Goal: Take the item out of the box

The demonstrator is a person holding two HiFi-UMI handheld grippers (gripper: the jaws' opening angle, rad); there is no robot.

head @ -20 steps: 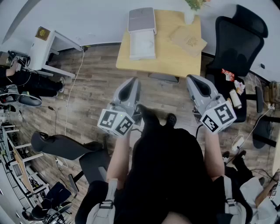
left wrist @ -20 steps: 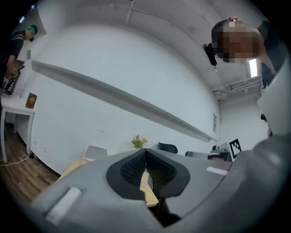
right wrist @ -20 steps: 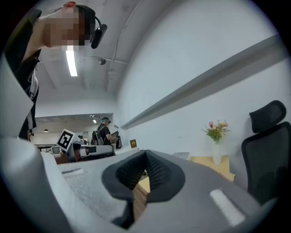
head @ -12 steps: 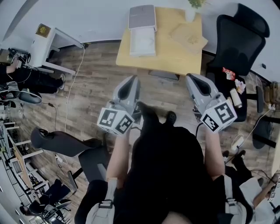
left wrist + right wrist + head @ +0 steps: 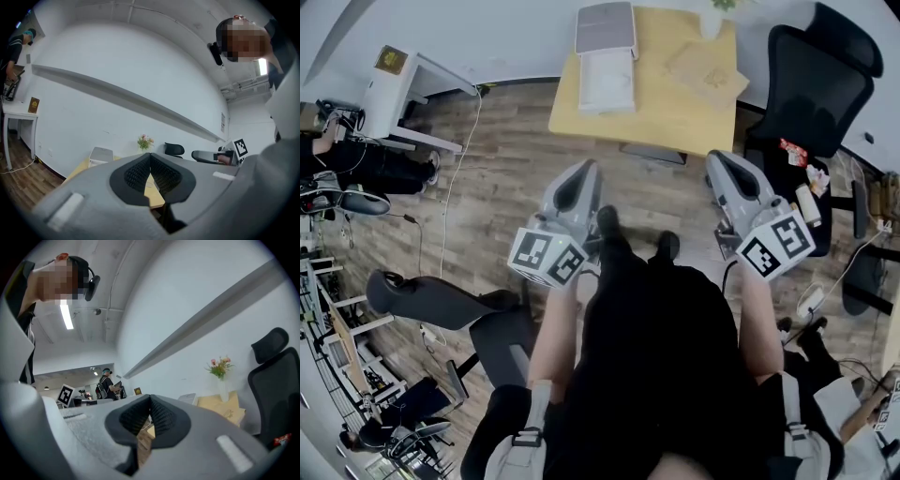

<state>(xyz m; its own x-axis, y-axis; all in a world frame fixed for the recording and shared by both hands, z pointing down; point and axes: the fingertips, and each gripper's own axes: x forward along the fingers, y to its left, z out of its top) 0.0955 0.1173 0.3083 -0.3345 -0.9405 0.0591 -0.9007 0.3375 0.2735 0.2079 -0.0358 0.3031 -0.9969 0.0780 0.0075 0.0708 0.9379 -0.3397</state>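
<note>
A white box point(image 5: 605, 58) with its grey lid folded back lies on the far left part of a yellow table point(image 5: 652, 108). What is inside it cannot be made out. My left gripper point(image 5: 582, 175) and right gripper point(image 5: 718, 166) hover side by side over the wooden floor, well short of the table and pointing towards it. Both are shut with nothing between the pads. The left gripper point(image 5: 150, 157) sees the box point(image 5: 100, 155) far ahead. The right gripper point(image 5: 150, 401) sees the box point(image 5: 187, 399) beside a vase of flowers point(image 5: 219, 373).
A flat brown packet point(image 5: 705, 71) and a vase point(image 5: 712, 19) are on the table's right half. A black office chair point(image 5: 811, 89) stands to the right of it, a white desk point(image 5: 398, 98) far left. Another chair point(image 5: 431, 300) is at my left side. A person point(image 5: 106, 383) stands far off.
The table has slid slightly up in the head view and my feet have shifted forward. Both grippers have stayed shut, the right one drifting a little to the right.
</note>
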